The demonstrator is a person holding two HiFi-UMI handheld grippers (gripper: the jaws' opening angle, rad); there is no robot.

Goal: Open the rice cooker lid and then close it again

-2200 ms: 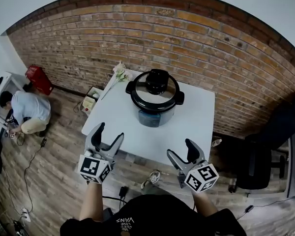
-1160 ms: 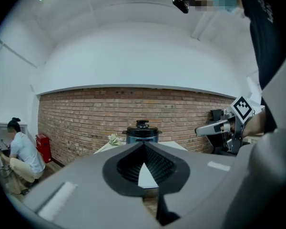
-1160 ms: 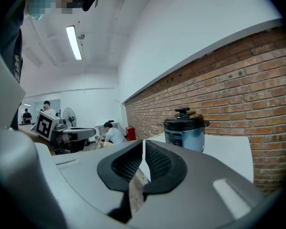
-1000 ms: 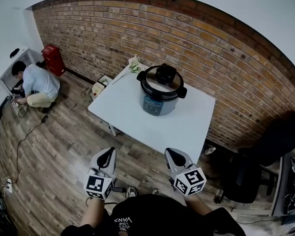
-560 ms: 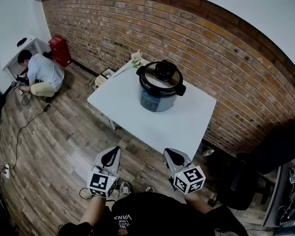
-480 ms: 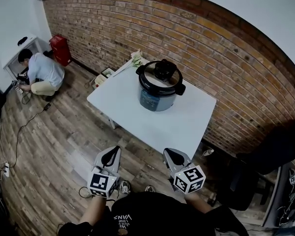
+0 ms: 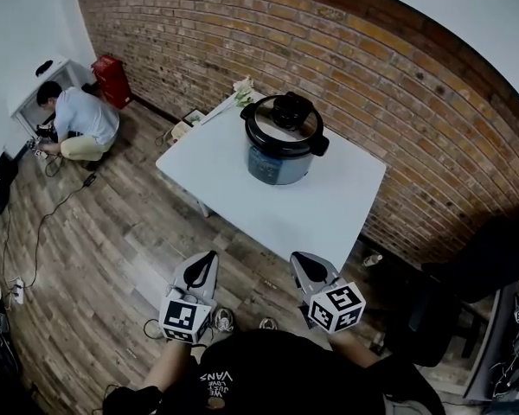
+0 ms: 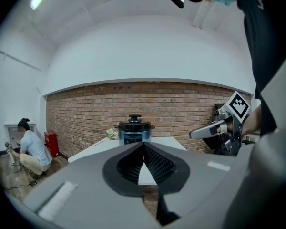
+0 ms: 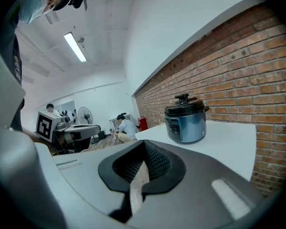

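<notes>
A blue-grey rice cooker [image 7: 281,141] with a shut black lid and top knob stands on the white table [image 7: 329,214] near the brick wall. It also shows in the left gripper view as the rice cooker [image 8: 134,130] and in the right gripper view as the rice cooker [image 9: 184,119]. My left gripper [image 7: 205,264] and right gripper [image 7: 304,264] are both shut and empty. They hang side by side over the wooden floor, short of the table's near edge and well away from the cooker.
A person [image 7: 76,119] crouches at the far left by a red box [image 7: 114,79]. A dark office chair [image 7: 476,266] stands right of the table. Flowers [image 7: 242,88] lie at the table's far corner. Cables run across the wooden floor [image 7: 95,249].
Both grippers closed and drew back from the table since the earliest frame. The view has shifted, so the table and cooker now sit farther off.
</notes>
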